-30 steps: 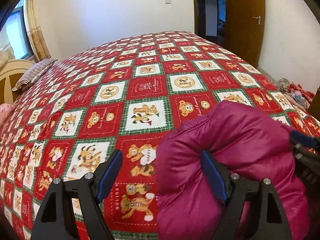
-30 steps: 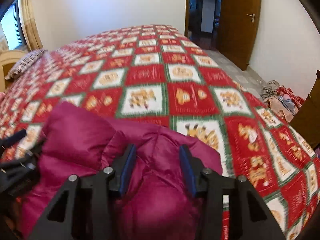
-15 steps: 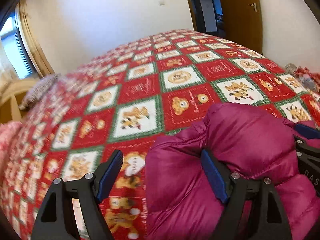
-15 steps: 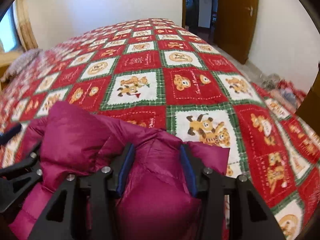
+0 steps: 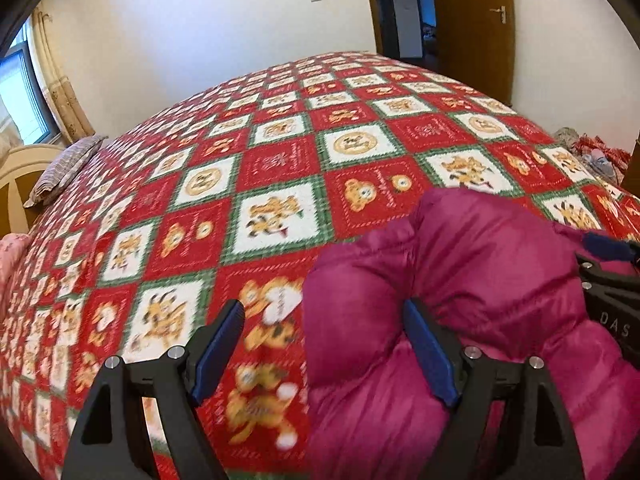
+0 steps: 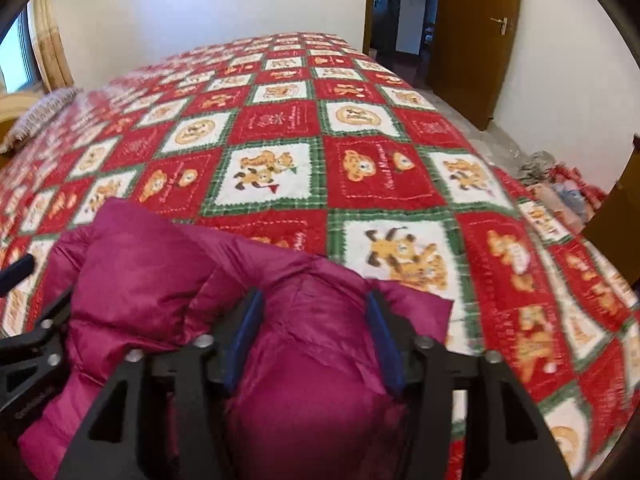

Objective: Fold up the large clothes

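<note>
A puffy magenta down jacket [image 5: 480, 260] lies bunched at the near edge of a bed with a red, green and white cartoon bedspread [image 5: 280, 152]. My left gripper [image 5: 324, 312] is open wide over the jacket's left edge. Its right finger digs into the fabric and its left finger hangs above the bedspread. In the right wrist view my right gripper [image 6: 315, 298] straddles a rounded fold of the jacket [image 6: 140, 264]. Its jaws are opening and the fold still fills the gap between the blue pads. The two grippers are close, each at the edge of the other's view.
A striped pillow [image 5: 64, 168] and a cream headboard [image 5: 20, 172] are at the far left. A brown door [image 6: 476, 40] stands open beside a dark doorway. Clothes are piled on the floor [image 6: 560, 184] right of the bed, next to wooden furniture [image 6: 616, 208].
My right gripper's fingers have spread a little wider around the jacket fold. Both views shifted slightly over the bed. The left gripper stays wide open.
</note>
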A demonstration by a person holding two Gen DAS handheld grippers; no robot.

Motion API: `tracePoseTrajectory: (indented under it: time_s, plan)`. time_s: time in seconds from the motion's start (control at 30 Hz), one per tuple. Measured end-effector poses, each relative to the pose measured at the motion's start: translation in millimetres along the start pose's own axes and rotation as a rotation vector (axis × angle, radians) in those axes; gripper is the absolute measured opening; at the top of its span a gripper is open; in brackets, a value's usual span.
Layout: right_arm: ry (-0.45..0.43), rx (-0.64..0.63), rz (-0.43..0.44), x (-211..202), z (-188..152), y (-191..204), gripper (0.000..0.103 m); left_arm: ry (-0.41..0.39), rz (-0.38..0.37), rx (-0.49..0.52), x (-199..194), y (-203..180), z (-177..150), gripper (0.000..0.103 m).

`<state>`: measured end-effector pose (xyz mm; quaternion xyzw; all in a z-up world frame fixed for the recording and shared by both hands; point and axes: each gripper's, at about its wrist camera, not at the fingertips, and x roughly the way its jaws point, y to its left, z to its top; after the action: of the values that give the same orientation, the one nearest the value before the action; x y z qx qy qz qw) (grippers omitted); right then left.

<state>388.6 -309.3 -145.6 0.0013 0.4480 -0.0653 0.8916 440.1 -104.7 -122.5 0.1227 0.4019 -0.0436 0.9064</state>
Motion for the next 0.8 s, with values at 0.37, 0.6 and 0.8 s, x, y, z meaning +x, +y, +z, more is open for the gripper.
tracePoseTrajectory:
  time_s: [0.37, 0.6, 0.8]
  plan:
    - [-0.032, 0.183, 0.182, -78, -40, -59, 0.088, 0.053, -0.363, -0.124, -39, 48, -17, 0.084]
    - [-0.056, 0.444, 0.386, -89, -78, -89, 0.088, 0.13, -0.739, -0.476, -19, 78, -62, 0.084]
    - [-0.006, 0.413, 0.426, -67, -83, -76, 0.088, 0.124, -0.809, -0.542, -14, 70, -75, 0.085]
